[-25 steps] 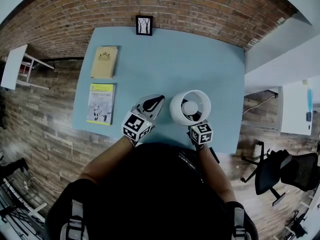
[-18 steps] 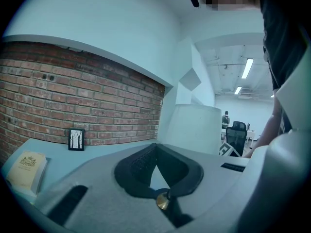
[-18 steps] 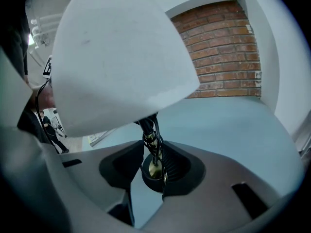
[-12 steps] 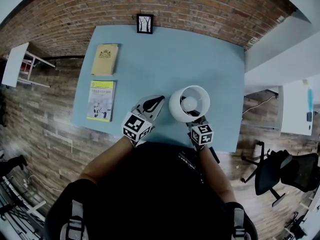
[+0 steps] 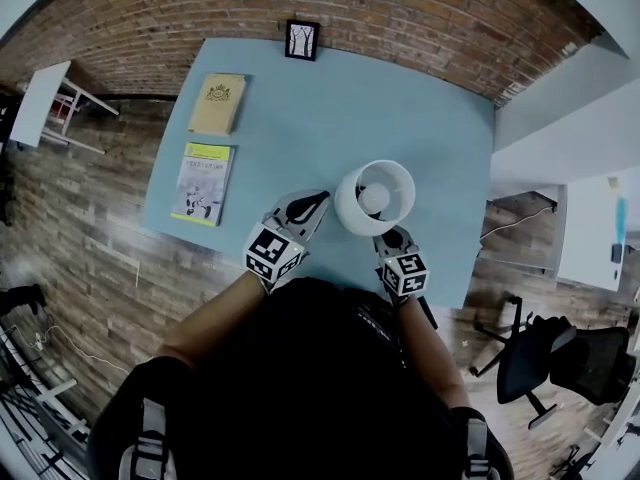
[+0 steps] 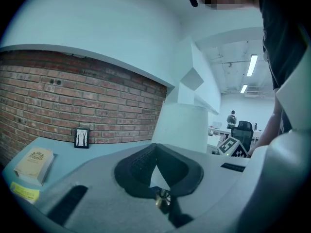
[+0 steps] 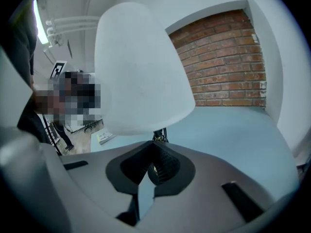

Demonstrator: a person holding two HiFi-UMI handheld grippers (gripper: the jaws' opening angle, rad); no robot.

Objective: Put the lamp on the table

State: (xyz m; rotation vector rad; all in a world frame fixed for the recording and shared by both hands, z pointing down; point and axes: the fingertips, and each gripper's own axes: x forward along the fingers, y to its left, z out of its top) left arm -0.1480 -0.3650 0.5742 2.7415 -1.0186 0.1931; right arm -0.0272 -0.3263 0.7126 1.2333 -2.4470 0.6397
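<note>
The lamp (image 5: 375,196) with its white shade stands upright on the blue table (image 5: 300,118), near the front right. In the right gripper view the shade (image 7: 141,67) fills the upper middle, with the dark stem (image 7: 158,134) under it. My right gripper (image 5: 392,234) is just in front of the lamp. Its jaws are shut (image 7: 154,143) with nothing between them, and the stem stands just beyond the tips. My left gripper (image 5: 320,200) hovers left of the shade, also shut and empty (image 6: 154,150). The shade (image 6: 182,127) stands close ahead of it.
A small framed picture (image 5: 302,40) leans on the brick wall at the table's back edge. A tan book (image 5: 217,103) and a yellow booklet (image 5: 205,183) lie on the left side. An office chair (image 5: 545,353) stands on the floor to the right.
My right gripper's fingers, tucked under the shade before, now show clear of it, slightly drawn back. The left gripper has kept its place. The head view has shifted a little.
</note>
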